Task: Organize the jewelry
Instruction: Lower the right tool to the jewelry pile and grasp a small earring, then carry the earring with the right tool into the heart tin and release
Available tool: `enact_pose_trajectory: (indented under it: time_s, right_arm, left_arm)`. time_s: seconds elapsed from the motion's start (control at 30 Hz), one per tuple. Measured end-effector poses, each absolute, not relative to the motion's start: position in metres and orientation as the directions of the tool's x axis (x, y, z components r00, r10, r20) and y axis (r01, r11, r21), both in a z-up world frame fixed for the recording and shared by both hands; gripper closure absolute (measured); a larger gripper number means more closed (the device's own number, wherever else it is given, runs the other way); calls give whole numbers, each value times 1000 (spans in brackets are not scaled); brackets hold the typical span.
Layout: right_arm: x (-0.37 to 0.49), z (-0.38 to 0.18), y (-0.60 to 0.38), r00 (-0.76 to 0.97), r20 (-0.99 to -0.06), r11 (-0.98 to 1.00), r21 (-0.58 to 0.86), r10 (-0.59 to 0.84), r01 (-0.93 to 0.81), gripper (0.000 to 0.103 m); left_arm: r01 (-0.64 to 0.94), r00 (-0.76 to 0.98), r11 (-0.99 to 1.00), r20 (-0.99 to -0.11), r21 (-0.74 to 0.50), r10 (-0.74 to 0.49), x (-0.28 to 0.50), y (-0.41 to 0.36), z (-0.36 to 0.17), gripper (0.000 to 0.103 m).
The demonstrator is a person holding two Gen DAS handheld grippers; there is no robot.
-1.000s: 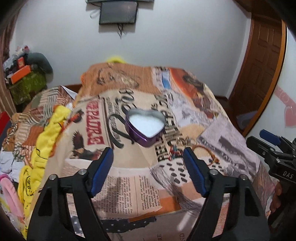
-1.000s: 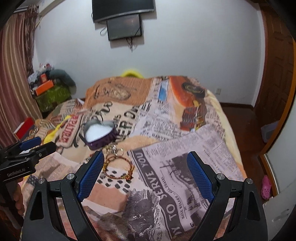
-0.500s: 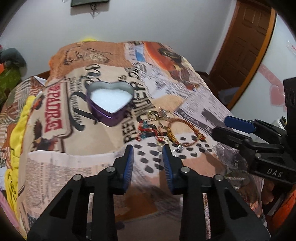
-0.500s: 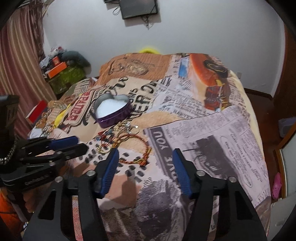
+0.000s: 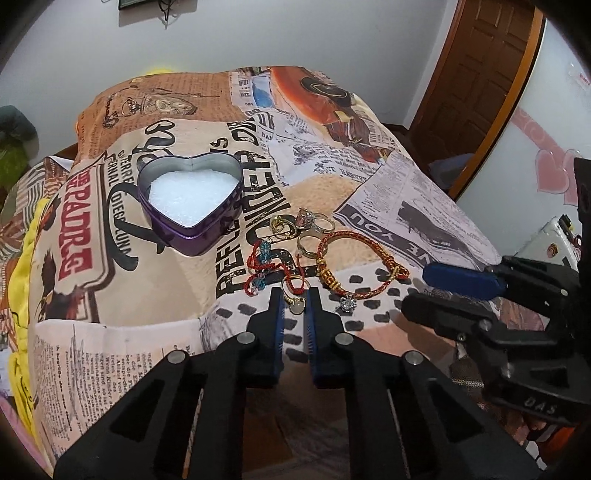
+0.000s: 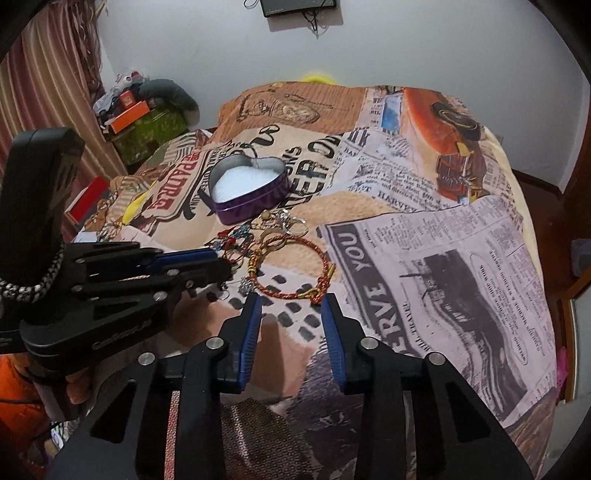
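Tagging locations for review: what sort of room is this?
Most likely a bedroom in a home: a bed under a newspaper-print blanket, a curtain at one side, a wooden door, and a wall-mounted screen.

A glossy metal heart-shaped tin [image 5: 192,206], shiny gold rings [image 5: 308,229], a braided cord bracelet [image 5: 364,266] and matt printed cloth bedspread [image 5: 406,192] were seen.

Left hand-held gripper [image 5: 294,303] closing around a gold ring [image 5: 294,295], possibly touching.
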State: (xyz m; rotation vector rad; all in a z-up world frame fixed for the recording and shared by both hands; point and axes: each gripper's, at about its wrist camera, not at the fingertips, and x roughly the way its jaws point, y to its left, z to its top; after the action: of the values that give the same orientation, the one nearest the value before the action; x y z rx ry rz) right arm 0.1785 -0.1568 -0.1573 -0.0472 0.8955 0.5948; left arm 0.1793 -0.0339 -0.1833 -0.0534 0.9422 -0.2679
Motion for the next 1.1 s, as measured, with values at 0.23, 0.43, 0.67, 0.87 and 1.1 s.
enact_pose_trajectory:
  time_s: [0.23,0.43,0.67,0.87,1.1]
  right_arm:
    - [176,-158,-143,424,-762,806,209,489,-553,80]
    - [182,-160,-130,371,-785,782,219,496,-584,84]
    - [191,-162,-117,341,-807,773,208,482,-599,85]
    - [196,-165,-110,333,-821,770,187,463,-610,93]
    - [194,-161,-111,355,-814,772,169,460,-613,94]
  left_arm:
    - [200,570,963,-777,-183,-266,170,-26,-179,97]
    - [187,588,963,-763,-195,-269,157,-15,-176,97]
    - [177,605,963,-749,-203,-269,145,-3,-171,97]
    - [159,610,961,-743,-225,-275,139,4,-173,97]
    - [144,631,966,-732,-215,-257,135,7,-167,97]
